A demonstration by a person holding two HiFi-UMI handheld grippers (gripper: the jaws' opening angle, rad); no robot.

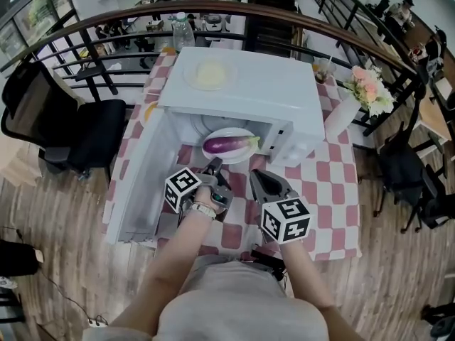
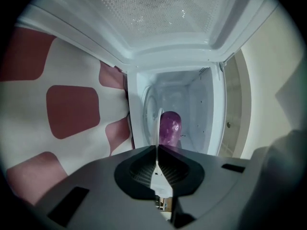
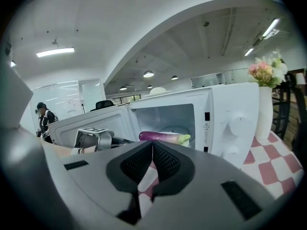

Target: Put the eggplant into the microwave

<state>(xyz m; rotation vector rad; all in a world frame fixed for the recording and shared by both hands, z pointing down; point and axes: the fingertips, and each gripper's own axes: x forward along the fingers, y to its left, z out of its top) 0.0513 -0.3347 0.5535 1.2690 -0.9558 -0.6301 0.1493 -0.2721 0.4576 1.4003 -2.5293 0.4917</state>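
The eggplant [image 1: 229,144] is seen lying on a plate [image 1: 217,133] inside the microwave [image 1: 249,84], with its green stem end toward 3 o'clock. The placing itself is therefore judged to be done. The door [image 1: 146,183] is swung wide open, toward 7 o'clock of the cavity, above the checked table [image 1: 334,183]. Both grippers are held in front of the opening, at about 6 o'clock of the eggplant and apart from it. The left gripper [image 1: 212,167] is the nearer one, and the right gripper [image 1: 257,178] is just beside it at 4 o'clock. In each gripper view the jaws are shown closed together with nothing between them, and the eggplant is seen beyond the tips, within the cavity. Nothing is gripped or touched. Little appears to be left: at most the door could be shut, though that is not named in the task. Whether the plate sits fully clear of the door's path cannot be told from these views.
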